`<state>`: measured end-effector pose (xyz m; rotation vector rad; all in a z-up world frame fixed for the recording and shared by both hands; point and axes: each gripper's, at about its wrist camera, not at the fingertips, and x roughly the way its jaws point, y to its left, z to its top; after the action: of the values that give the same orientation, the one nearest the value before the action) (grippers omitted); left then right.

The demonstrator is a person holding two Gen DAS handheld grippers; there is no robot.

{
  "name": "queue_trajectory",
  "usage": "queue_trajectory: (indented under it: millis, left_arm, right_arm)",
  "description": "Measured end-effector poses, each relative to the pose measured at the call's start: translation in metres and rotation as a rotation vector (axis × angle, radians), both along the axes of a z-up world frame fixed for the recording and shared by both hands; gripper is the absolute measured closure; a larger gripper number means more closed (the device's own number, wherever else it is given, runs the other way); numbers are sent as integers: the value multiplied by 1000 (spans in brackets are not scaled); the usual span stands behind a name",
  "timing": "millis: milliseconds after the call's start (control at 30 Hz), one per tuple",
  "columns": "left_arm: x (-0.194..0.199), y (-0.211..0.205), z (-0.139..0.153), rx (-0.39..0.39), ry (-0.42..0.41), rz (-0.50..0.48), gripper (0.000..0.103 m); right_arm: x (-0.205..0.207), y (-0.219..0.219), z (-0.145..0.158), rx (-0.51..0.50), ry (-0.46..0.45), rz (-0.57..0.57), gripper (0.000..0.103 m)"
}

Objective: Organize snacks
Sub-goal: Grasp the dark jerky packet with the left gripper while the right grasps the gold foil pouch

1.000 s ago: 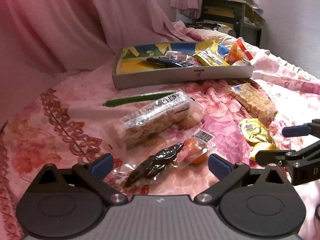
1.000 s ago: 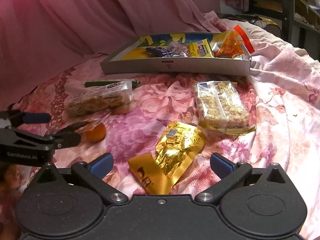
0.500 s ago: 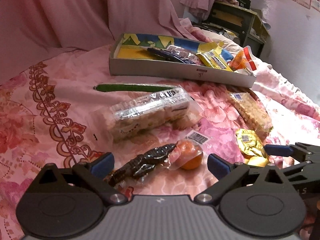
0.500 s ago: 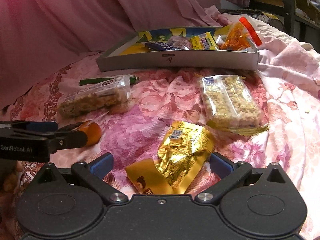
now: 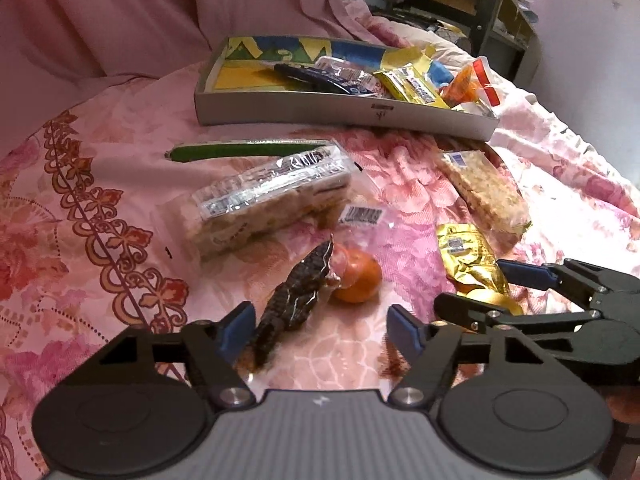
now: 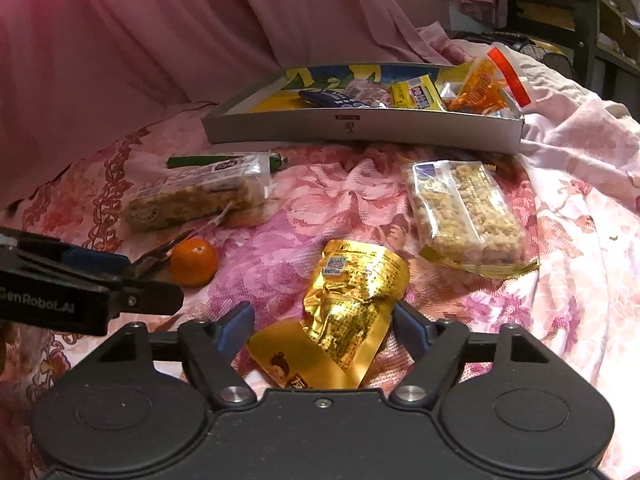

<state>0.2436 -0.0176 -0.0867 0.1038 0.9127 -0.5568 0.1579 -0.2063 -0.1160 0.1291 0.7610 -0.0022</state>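
Note:
My left gripper is open, its fingers on either side of a clear packet with a dark snack and an orange on the pink floral cloth. My right gripper is open around the near end of a gold foil pouch. The grey snack tray holds several packets at the back; it also shows in the right wrist view. A clear cereal bar pack and a second cereal bar pack lie loose.
A green stick-shaped snack lies in front of the tray. Pink curtains hang behind. A dark wooden cabinet stands at the back right. The cloth folds into ridges to the right of the tray.
Both grippers have moved forward and down: the left closer over the dark snack packet, the right onto the gold pouch. The jaws of both have narrowed a little.

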Motion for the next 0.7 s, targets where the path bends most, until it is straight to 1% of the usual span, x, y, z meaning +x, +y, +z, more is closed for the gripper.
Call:
queue_trajectory:
  millis: [33,67,100,133,167,200,300,467,567,633,700]
  left_arm:
    - [0,0,1,2,2,6,34]
    - [0,0,1,1,3,14,40]
    - [1,0,2,-3,2,25,45]
    - [1,2,2,-11,2,37,47]
    - [2,3,2,-23,6,50,49]
    - [4,5,2,-37,12,63,49]
    - [6,8,1,-70,16,84,49]
    - [11,4,-4,-75,3,123,49]
    - [11,3,-8,-65,-3,151,49]
    - [9,1,-8,-46,-15,155,53]
    - [8,0,-7,-32,-20,153,60]
  right_arm:
    - [0,1,0,-8,-1,3,29]
    - [-1,2,0,-15,-3,3,33]
    - [-1,2,0,-20,-8,1,39]
    - [-2,2,1,-25,-13,-5,43]
    - [-2,1,1,-29,-15,-11,49]
    - [-2,-1,1,-29,-16,-18,53]
    - [-2,-2,1,-25,-18,-28,55]
    - [-2,0,1,-37,-21,-14,55]
    - [-3,0,1,-31,-24,-9,55]
    - [-3,0,1,-30,-25,-5,55]
    - [-2,1,0,-31,-24,-1,55]
